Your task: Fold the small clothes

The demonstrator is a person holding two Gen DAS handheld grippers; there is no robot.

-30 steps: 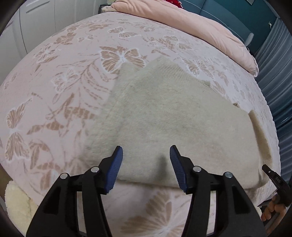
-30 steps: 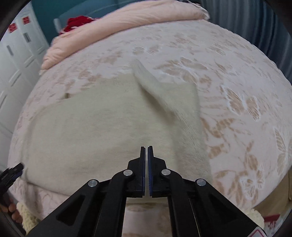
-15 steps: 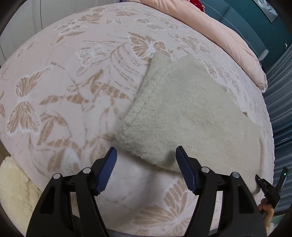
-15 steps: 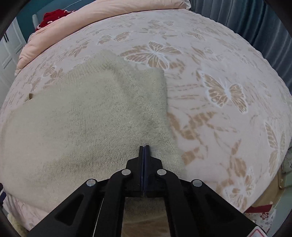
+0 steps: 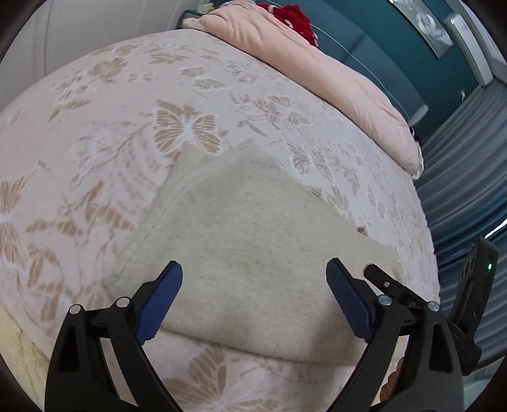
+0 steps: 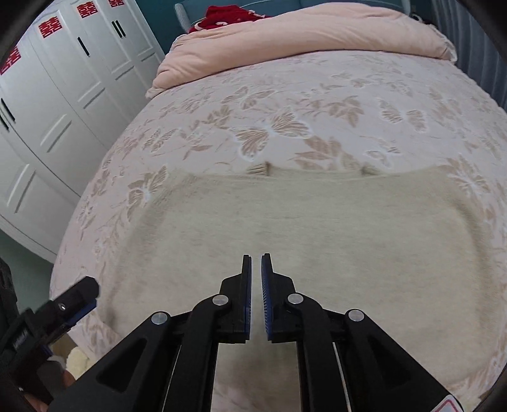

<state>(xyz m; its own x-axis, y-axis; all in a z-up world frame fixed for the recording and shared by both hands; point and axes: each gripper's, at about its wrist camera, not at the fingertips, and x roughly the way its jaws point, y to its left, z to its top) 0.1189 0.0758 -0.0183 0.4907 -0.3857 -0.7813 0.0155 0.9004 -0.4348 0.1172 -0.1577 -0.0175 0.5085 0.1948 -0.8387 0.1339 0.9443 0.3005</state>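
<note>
A cream knitted garment (image 5: 253, 253) lies flat on the bed near its front edge; it also shows in the right wrist view (image 6: 301, 228), spread wide. My left gripper (image 5: 255, 301) is wide open and empty, held above the garment's near part. My right gripper (image 6: 256, 285) has its pads nearly together with a thin gap, holding nothing, above the garment's middle. The right gripper's body shows at the right edge of the left wrist view (image 5: 472, 285). The left gripper shows at the lower left of the right wrist view (image 6: 63, 304).
The bed cover (image 5: 126, 126) is pink with a butterfly pattern. A folded pink duvet (image 6: 301, 35) lies at the head with a red item (image 6: 228, 16) behind it. White wardrobe doors (image 6: 63, 79) stand left of the bed. Blue curtains (image 5: 459, 190) hang on the right.
The left gripper opened wider and shifted right over the garment. The right gripper turned to face the garment head-on, and its jaws parted slightly. The folded flap now lies flat.
</note>
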